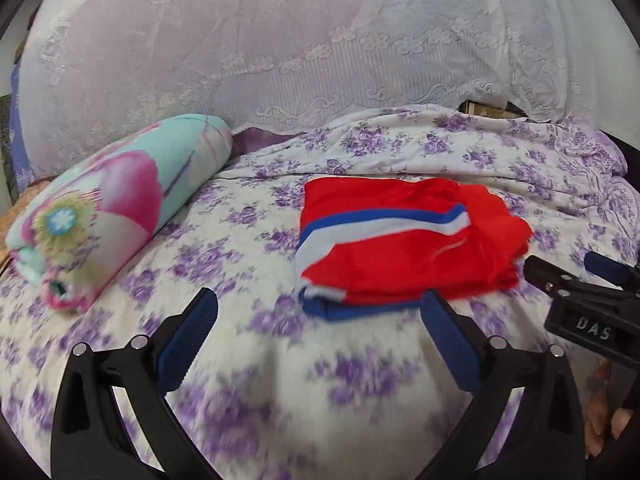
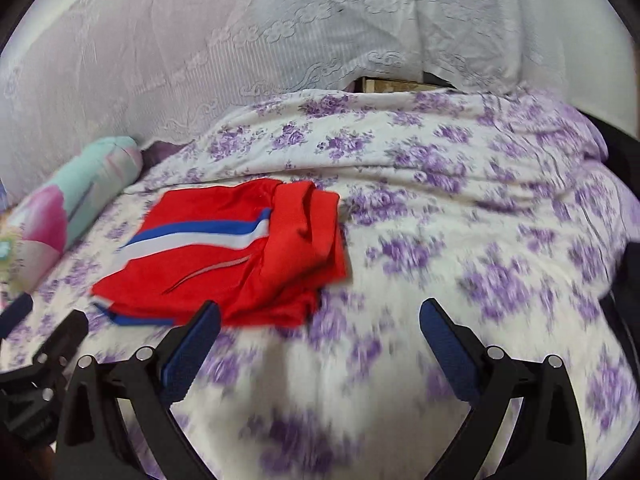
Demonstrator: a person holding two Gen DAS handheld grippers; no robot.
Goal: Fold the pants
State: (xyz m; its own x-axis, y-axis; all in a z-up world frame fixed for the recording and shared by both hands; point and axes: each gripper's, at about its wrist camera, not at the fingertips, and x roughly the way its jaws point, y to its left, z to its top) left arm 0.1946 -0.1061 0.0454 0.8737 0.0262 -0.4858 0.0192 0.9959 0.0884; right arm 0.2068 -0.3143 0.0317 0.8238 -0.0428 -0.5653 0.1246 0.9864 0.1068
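**Red pants folded on the flowery bed, both tongs open and empty**

The bedsheet (image 1: 256, 360) close to both cameras was blurry, so its purple flowers were hard to make out there. The left gripper (image 1: 320, 304) had its two blue-padded fingers spread wide with nothing between them. The right gripper (image 2: 320, 312) was spread just as wide and also held nothing. In the left wrist view, only the tip of the right gripper showed at the right edge, the rest cut off.

A bit farther on, the pants (image 1: 404, 240) lay folded in a flat stack on the bedsheet, just past the fingertips. Their long side ran left to right across the bed. A blue and white stripe (image 2: 200, 234) ran the same way. The lower layers were hidden under the top one.

To the left lay a rolled flowery blanket (image 1: 116, 212), partly cut off in the right wrist view. Behind everything hung a white lace curtain (image 1: 280, 40), and a small dark gap below it was too small to read.
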